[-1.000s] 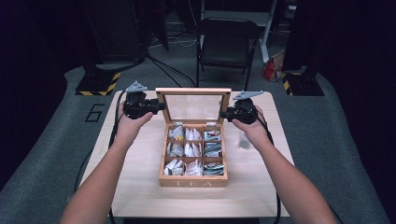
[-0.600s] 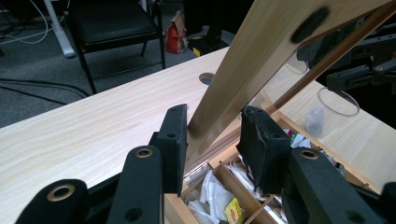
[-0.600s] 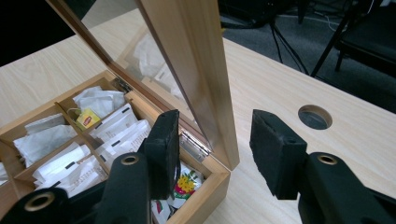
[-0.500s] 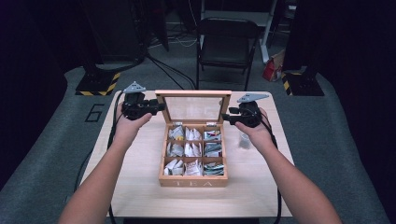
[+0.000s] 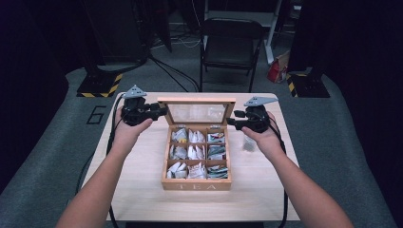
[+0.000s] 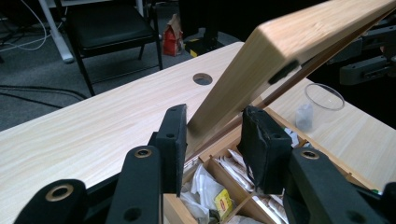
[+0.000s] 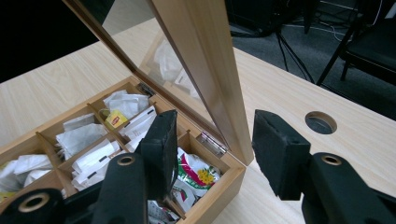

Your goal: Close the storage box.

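Mid-table, box (image 5: 196, 183) open, lid (image 5: 196, 112) upright. Left gripper (image 6: 214, 135) clamped on lid's left edge; right gripper (image 7: 212, 140) just been opening, jaws astride right edge, seemingly not pressing. Risk: lid twisting or dropping shut under one-sided hold, or box skidding toward cup (image 6: 320, 105).

The word "TEA" stands on the front wall of the wooden box (image 5: 196, 185) in the high view. A large "6" is marked on the grey floor (image 5: 96, 114) left of the counter. Print on the tea bag wrappers is too small to read.
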The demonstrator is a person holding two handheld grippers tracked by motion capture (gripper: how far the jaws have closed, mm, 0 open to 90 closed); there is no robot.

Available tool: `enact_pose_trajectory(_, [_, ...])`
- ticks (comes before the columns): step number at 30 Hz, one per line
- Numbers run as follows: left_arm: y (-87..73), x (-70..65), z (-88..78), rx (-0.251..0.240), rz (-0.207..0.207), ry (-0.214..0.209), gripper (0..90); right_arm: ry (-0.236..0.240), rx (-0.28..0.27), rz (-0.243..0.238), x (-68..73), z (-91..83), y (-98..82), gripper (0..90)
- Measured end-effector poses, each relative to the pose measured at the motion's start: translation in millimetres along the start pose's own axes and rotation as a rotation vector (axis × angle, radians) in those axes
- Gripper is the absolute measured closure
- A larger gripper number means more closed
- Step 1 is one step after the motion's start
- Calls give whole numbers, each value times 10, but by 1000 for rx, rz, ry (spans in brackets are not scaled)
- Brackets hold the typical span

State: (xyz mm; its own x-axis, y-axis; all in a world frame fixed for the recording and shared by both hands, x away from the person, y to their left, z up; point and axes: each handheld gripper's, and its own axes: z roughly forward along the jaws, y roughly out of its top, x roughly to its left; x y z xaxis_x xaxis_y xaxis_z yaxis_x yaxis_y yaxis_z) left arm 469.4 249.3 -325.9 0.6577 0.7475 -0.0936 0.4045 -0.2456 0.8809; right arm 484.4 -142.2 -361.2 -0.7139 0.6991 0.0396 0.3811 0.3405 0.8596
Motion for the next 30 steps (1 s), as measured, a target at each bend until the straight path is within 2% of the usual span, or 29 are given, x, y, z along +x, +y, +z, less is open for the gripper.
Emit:
enact_pose_trajectory(1, [-3,-5,-7,1,5,0,612,2,-1,14,15,-18,2,500])
enact_pose_trajectory(5, [-15,-28,-35,2,11,-2,611,8,-13,-3,35,-77,10,500])
enact_pose_trajectory(10, [-38,-54,-63,8,15,-5,609,15,-27,5,86,-141,21,495])
enact_pose_trajectory(30, [-200,-162,-139,0,21,-16,601,38,-51,-41,240,-360,29,491])
